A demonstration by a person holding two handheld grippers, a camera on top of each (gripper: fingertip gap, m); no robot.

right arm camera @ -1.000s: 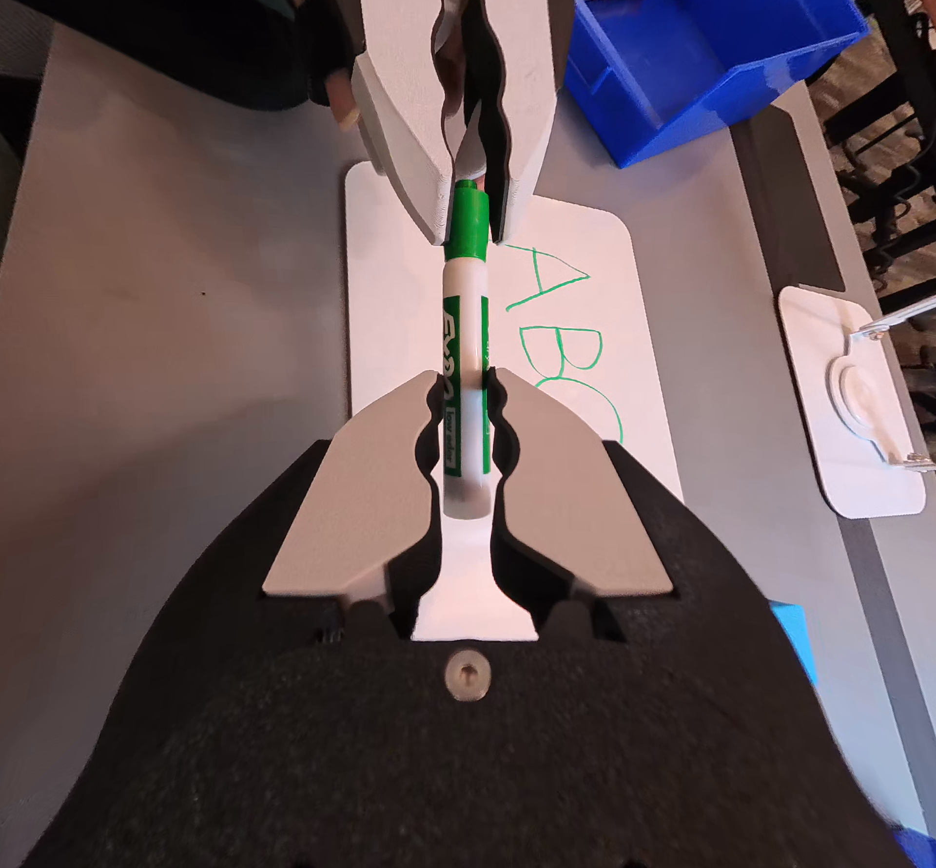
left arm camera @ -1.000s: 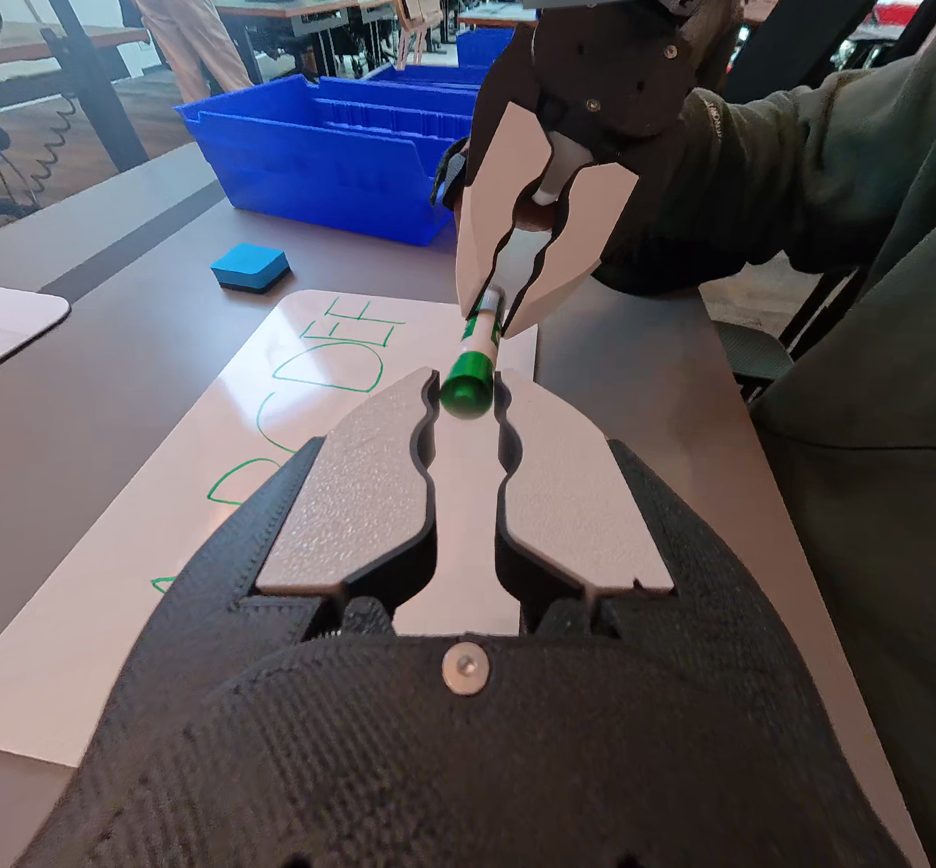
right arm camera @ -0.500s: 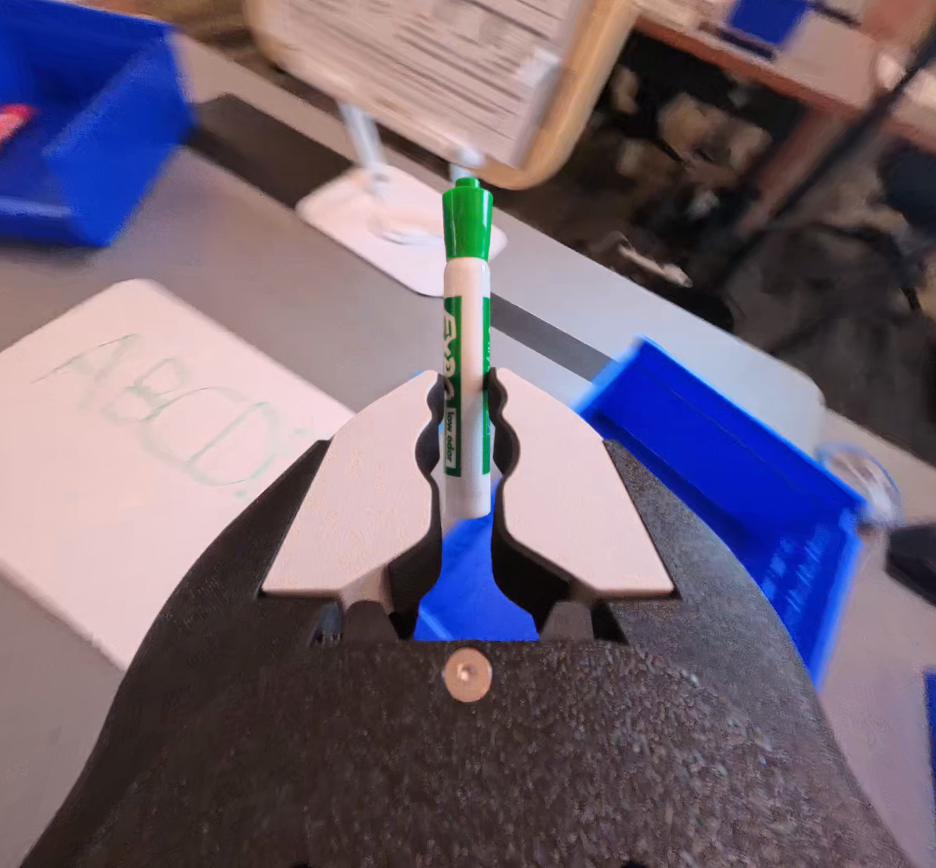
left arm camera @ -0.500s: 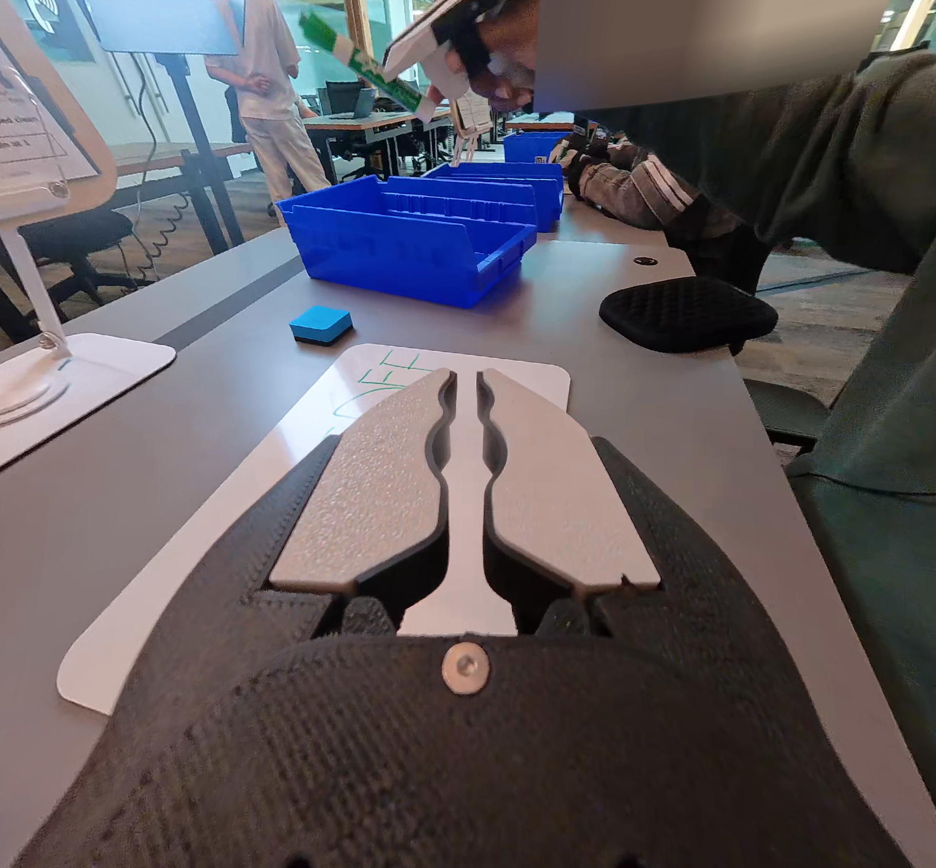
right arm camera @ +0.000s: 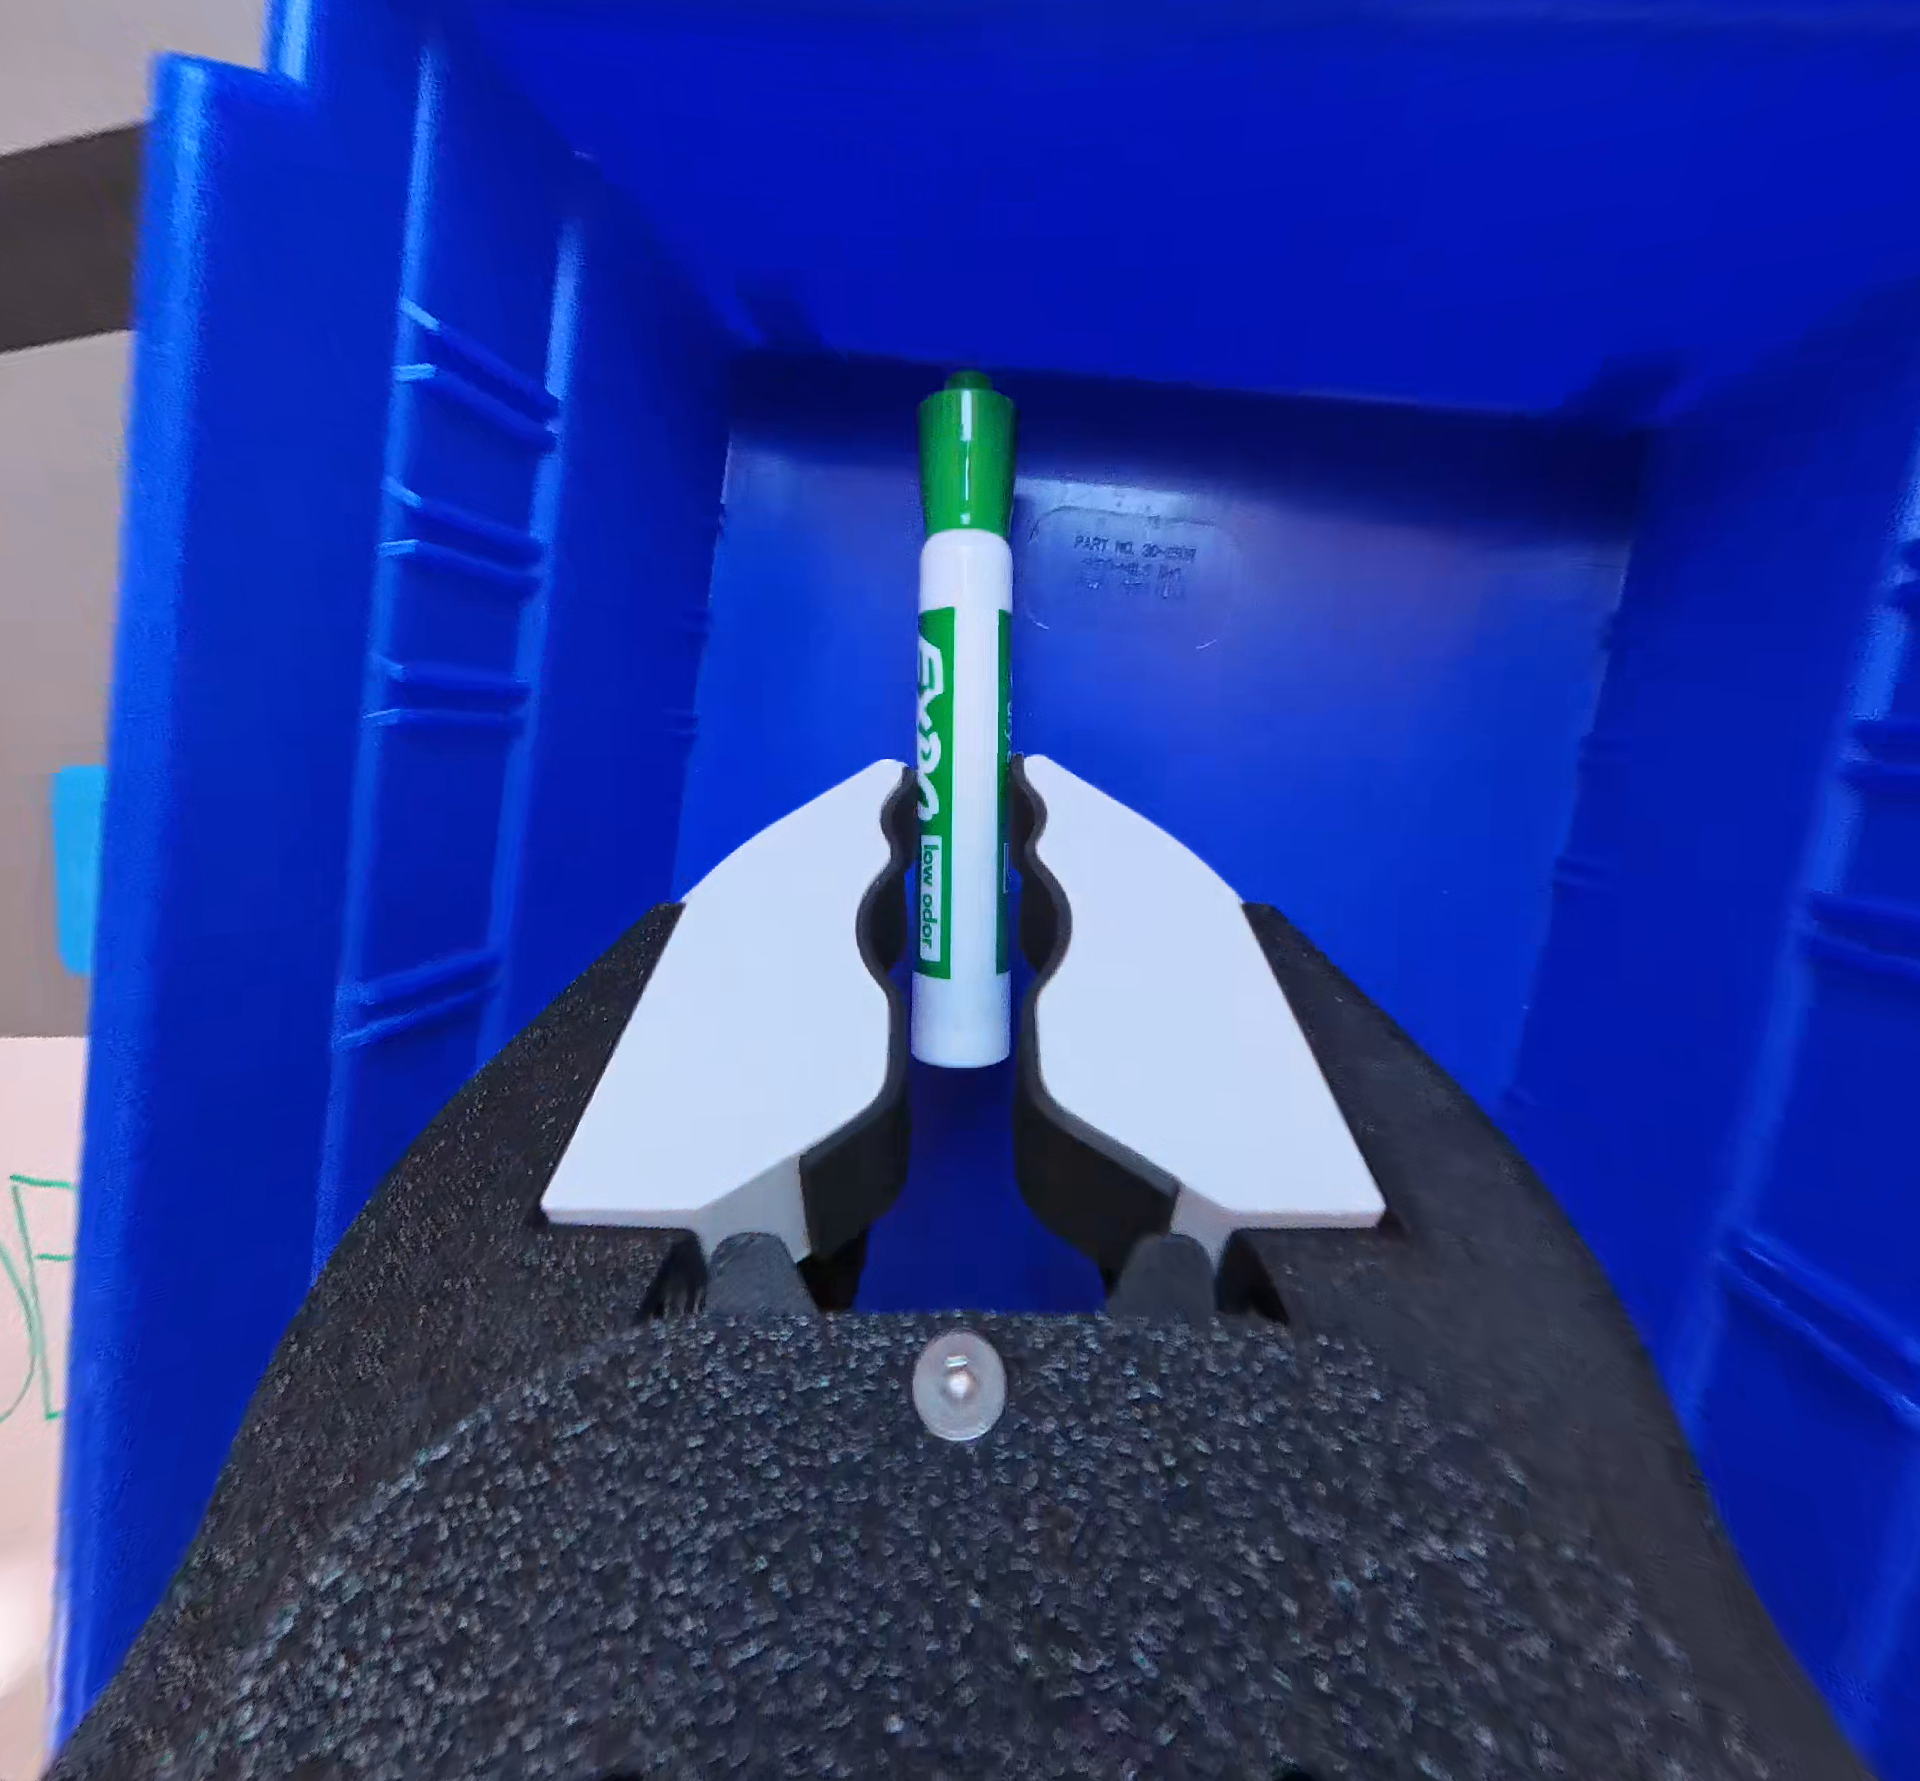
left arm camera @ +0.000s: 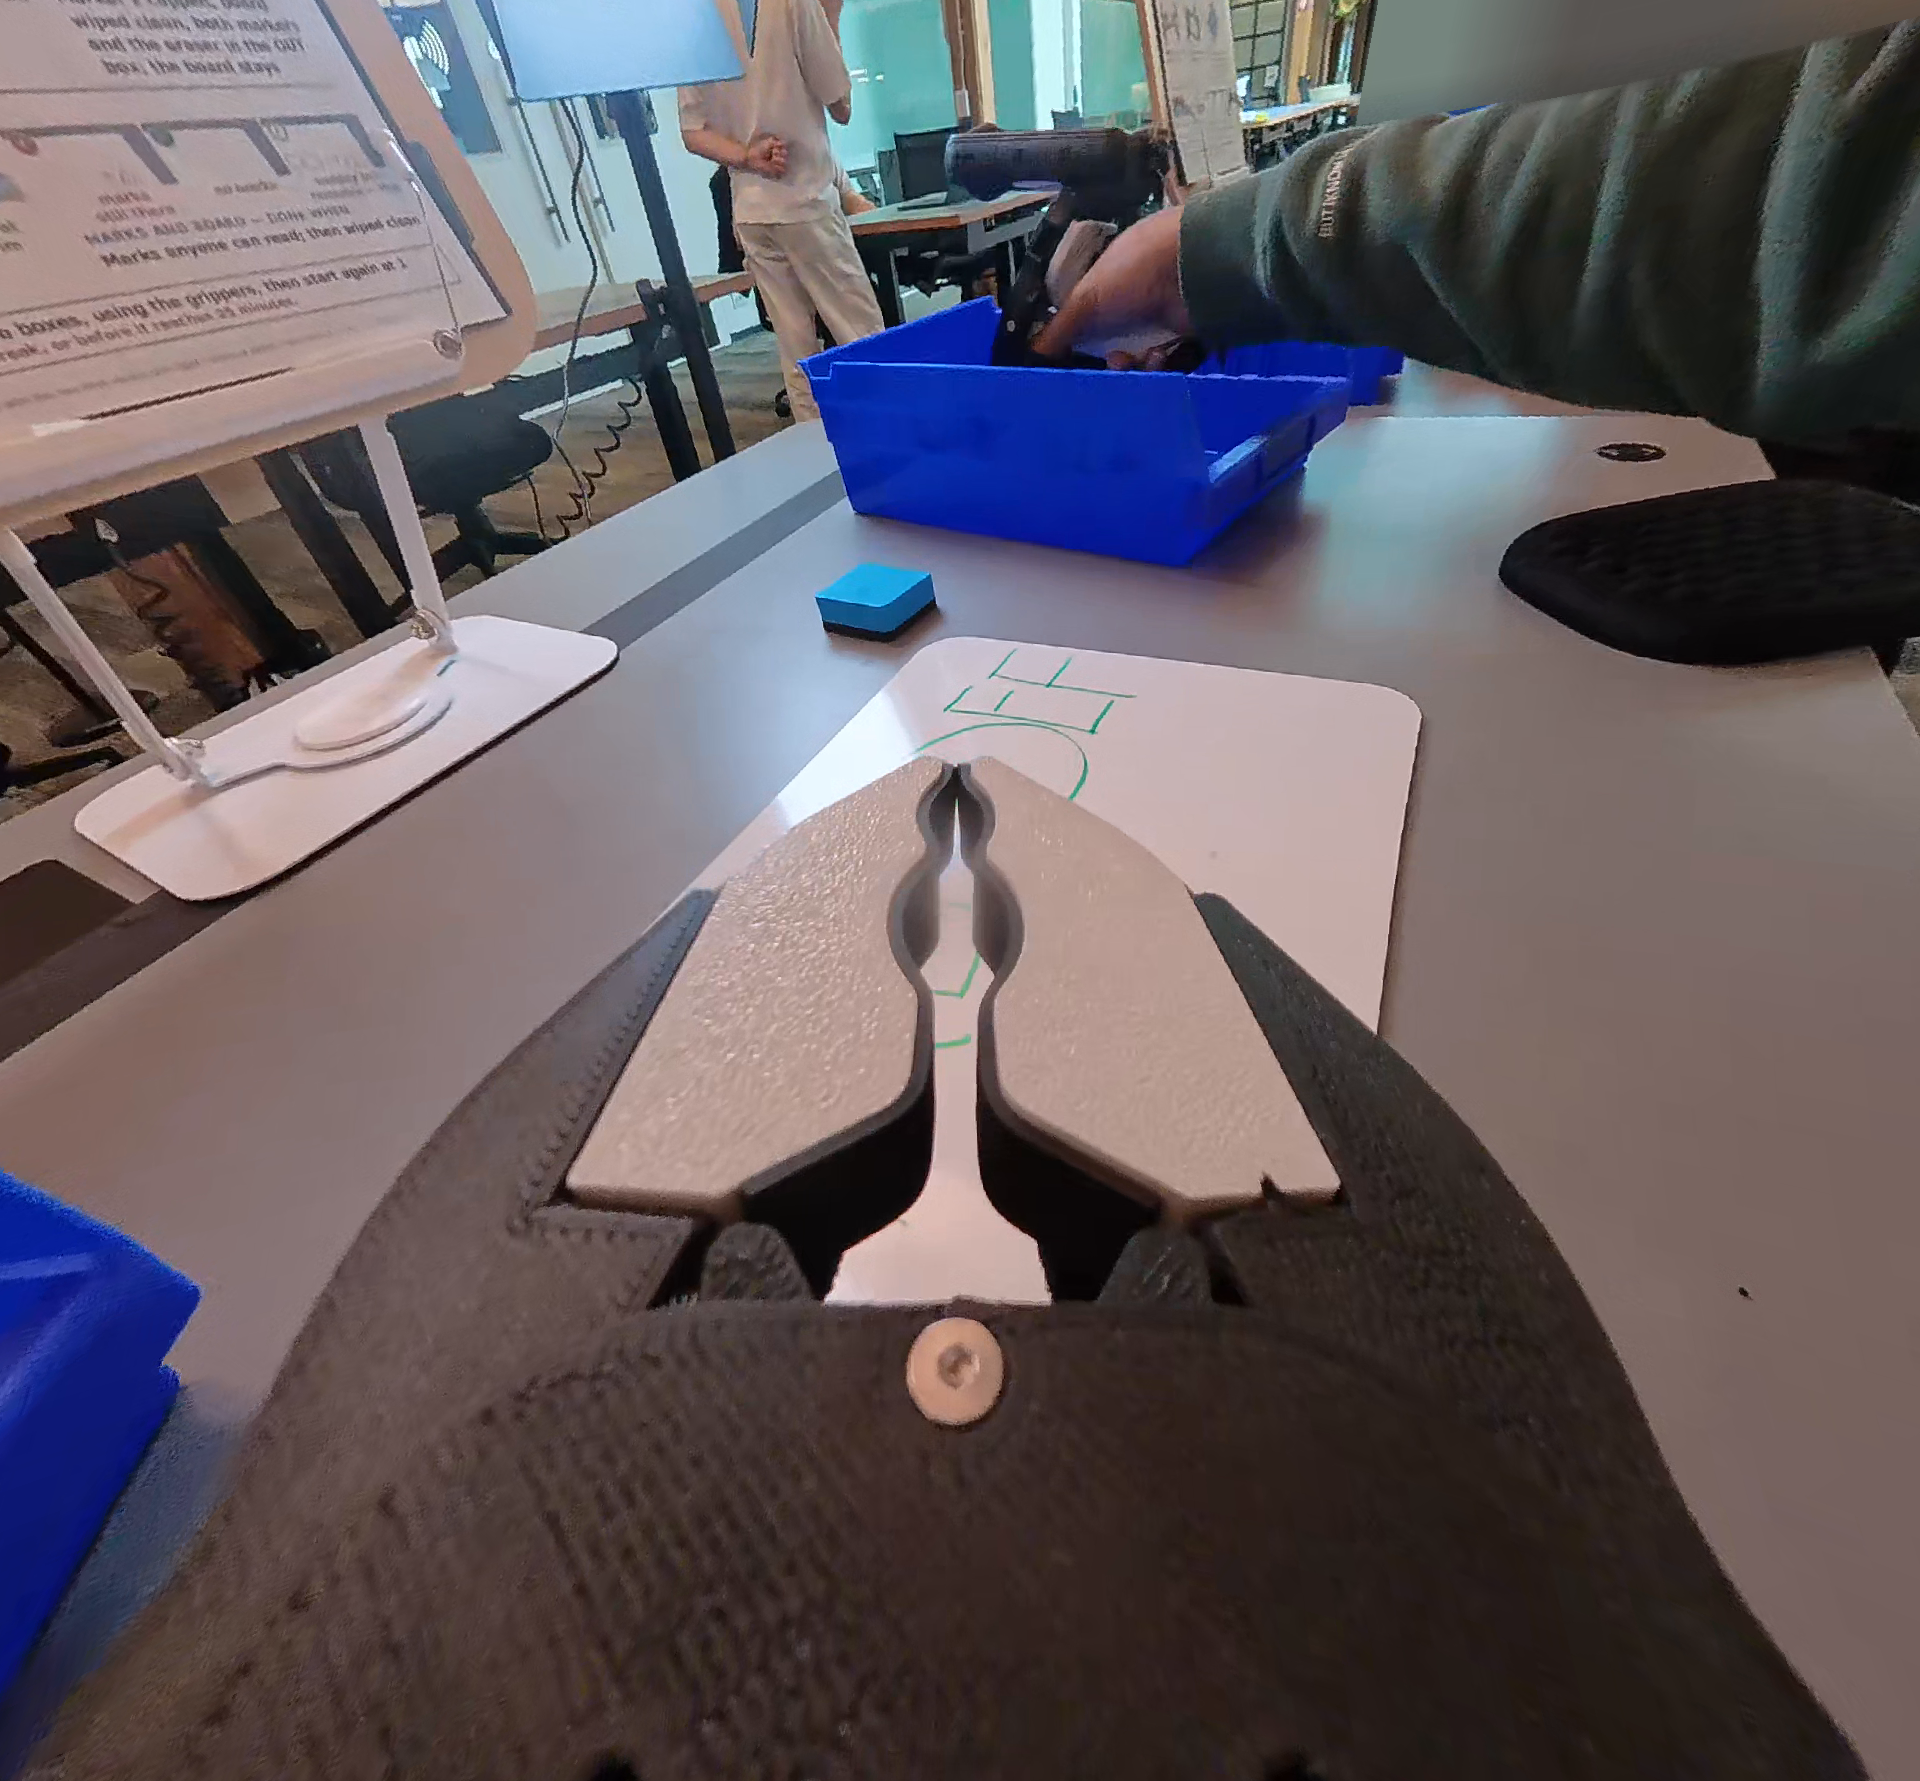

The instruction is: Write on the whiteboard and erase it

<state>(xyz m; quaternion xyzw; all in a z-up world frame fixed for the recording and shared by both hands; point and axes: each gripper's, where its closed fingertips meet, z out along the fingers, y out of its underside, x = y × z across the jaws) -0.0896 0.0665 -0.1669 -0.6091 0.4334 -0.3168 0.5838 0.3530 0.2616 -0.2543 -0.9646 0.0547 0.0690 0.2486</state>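
In the right wrist view the right gripper [right arm camera: 961, 775] is clamped on the white barrel of a green marker [right arm camera: 964, 723], cap on. The marker's long axis runs straight out along the fingers toward the upper middle of the frame, its capped end aimed at the inner floor of a blue bin [right arm camera: 1299, 744] whose ribbed walls fill the left and right of the picture. So the marker sits well inside the bin's mouth; whether its cap touches the plastic I cannot tell. In the left wrist view that same bin [left arm camera: 1070, 453] stands in the upper middle of the frame on the grey bench [left arm camera: 468, 900], with the person's sleeve and hand reaching into it from the upper right. The left gripper [left arm camera: 956, 781] has its fingers drawn nearly together with nothing between them, and it hangs over the near end of the whiteboard [left arm camera: 1247, 796], which lies flat in the centre and bears green letters. A small blue eraser [left arm camera: 875, 599] lies on the bench above and slightly left of the left gripper's tips, between the whiteboard and the bin, apart from both. Judging by this, letting go of the marker is the step in hand, and erasing follows. The left gripper is nearer the eraser and faces it, so it would have to spread its fingers before closing on the block.
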